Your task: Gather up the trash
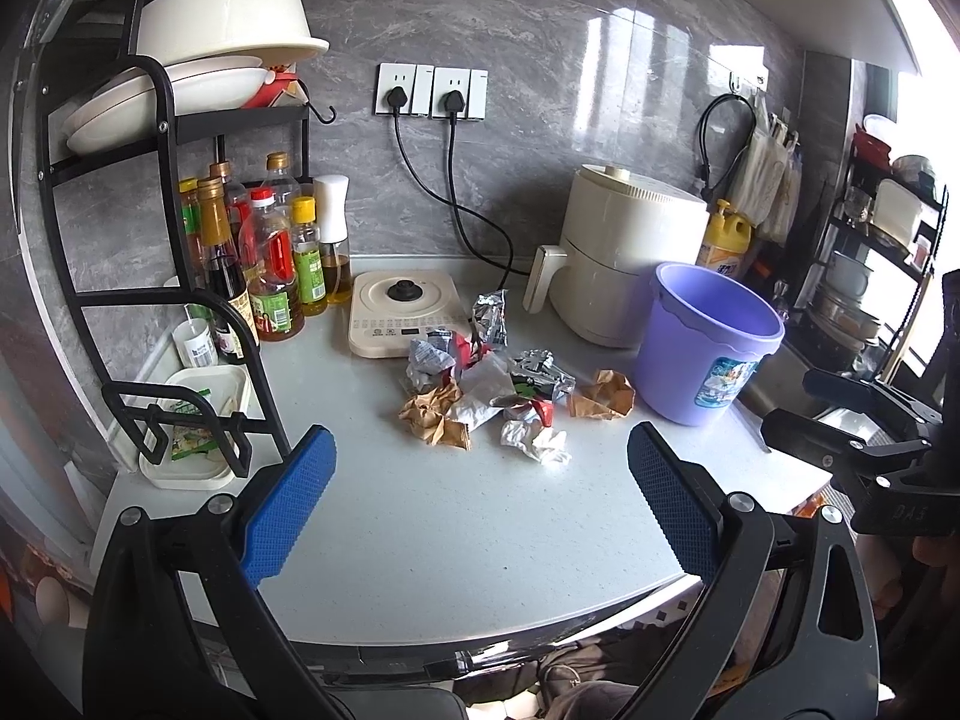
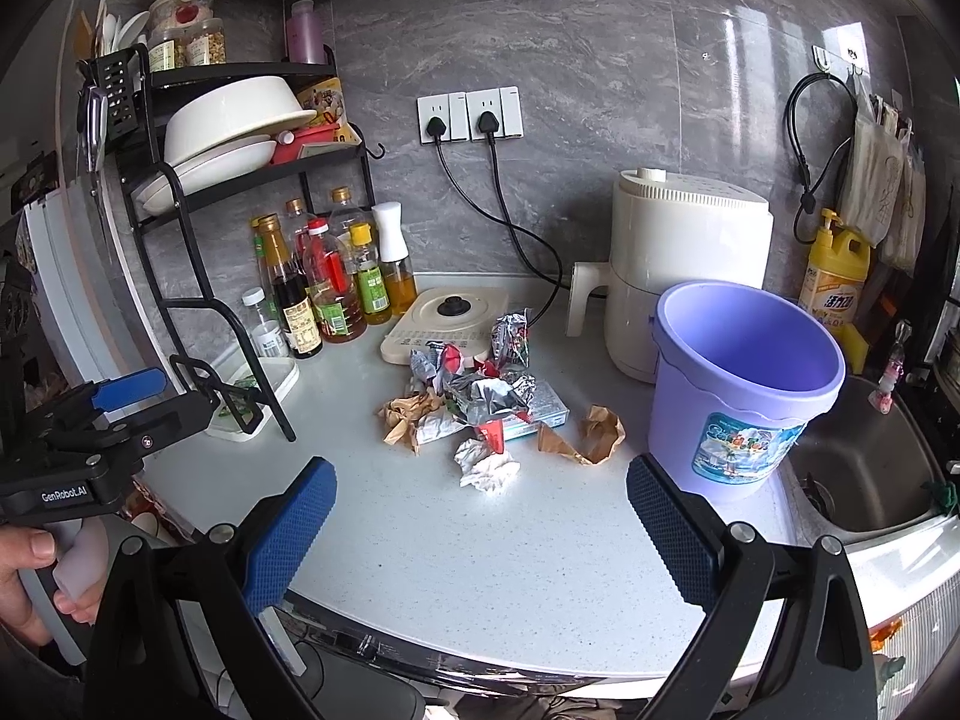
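Since nothing is held and the purple bucket [image 2: 744, 384] looks empty, the task is judged to be at its very start, with the first pick not yet made. Both the left tongs [image 1: 480, 498] and the right tongs [image 2: 480, 516] are spread wide over the near edge of the desk [image 2: 480, 570], short of the trash pile [image 2: 474, 402].

The pile is heaped in the middle of the desk, just in front of a cream induction cooker [image 1: 399, 312] and left of the bucket. It is made up of crumpled foil wrappers, brown paper wads and a white paper ball [image 2: 486, 468], the last lying nearest the tongs. One brown paper wad [image 2: 591, 435] lies apart, near the bucket.

For the next move, a reach forward onto one loose piece is called for, most likely the white ball or the brown wad. The pieces look light and springy, so a firm close would be needed.
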